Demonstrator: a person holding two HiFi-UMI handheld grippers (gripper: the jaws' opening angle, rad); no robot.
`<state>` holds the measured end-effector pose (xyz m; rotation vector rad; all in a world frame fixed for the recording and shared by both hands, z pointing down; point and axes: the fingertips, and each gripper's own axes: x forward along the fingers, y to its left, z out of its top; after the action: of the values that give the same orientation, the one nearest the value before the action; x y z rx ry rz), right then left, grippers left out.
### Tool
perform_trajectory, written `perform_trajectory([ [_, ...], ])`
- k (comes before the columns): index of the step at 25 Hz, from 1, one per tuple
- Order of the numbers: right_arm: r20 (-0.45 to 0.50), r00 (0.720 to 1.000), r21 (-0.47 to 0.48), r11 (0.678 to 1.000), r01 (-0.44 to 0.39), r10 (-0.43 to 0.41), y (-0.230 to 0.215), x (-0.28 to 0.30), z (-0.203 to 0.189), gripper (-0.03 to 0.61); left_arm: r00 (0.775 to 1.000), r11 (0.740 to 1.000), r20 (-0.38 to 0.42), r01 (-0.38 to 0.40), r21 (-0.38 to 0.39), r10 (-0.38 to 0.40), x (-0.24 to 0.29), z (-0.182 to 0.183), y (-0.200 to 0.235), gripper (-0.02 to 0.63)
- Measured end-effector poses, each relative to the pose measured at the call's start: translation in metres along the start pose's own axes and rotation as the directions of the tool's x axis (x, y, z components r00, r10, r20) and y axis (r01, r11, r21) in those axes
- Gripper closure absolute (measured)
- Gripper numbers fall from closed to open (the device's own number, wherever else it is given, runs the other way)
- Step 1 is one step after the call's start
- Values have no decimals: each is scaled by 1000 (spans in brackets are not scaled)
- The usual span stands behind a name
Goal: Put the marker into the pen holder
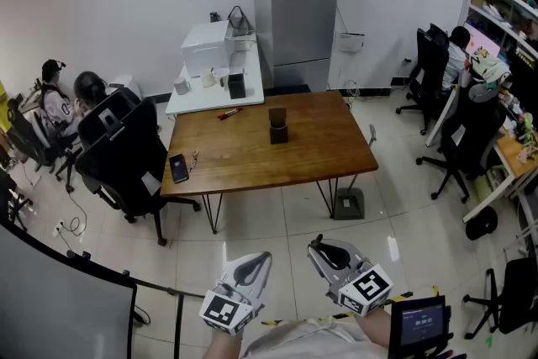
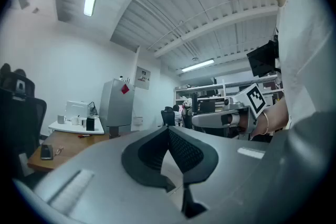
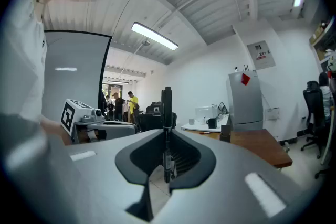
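Observation:
The dark brown pen holder (image 1: 278, 127) stands upright near the middle of the wooden table (image 1: 319, 149), far ahead of both grippers. In the right gripper view it shows small at the table's near end (image 3: 226, 134). My right gripper (image 3: 166, 136) is shut on a black marker (image 3: 166, 107) that stands upright between its jaws. In the head view that gripper (image 1: 318, 245) is held low over the floor, well short of the table. My left gripper (image 1: 259, 259) is beside it, jaws together (image 2: 169, 131) with nothing in them.
A phone (image 1: 179, 167) lies near the table's left edge. Black office chairs (image 1: 126, 160) stand at its left. Behind the wooden table is a white table (image 1: 202, 97) with a red pen (image 1: 229, 113) and a printer, then a grey fridge (image 1: 296, 13). People sit at the left and right.

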<state>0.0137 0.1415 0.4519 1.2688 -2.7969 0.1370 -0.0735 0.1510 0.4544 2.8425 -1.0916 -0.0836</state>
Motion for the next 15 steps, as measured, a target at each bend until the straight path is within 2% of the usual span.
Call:
perform_trajectory([
  [9,-5,999,13,999,43,-43,6,9,-4,545,1000,1000,-3,14,-24,-14,-8,-14,20,598],
  [15,2,1000,6,1000,14,-14,-7,31,-9,545,1000,1000,-6,-11,-15,10,4,-14,40,598],
])
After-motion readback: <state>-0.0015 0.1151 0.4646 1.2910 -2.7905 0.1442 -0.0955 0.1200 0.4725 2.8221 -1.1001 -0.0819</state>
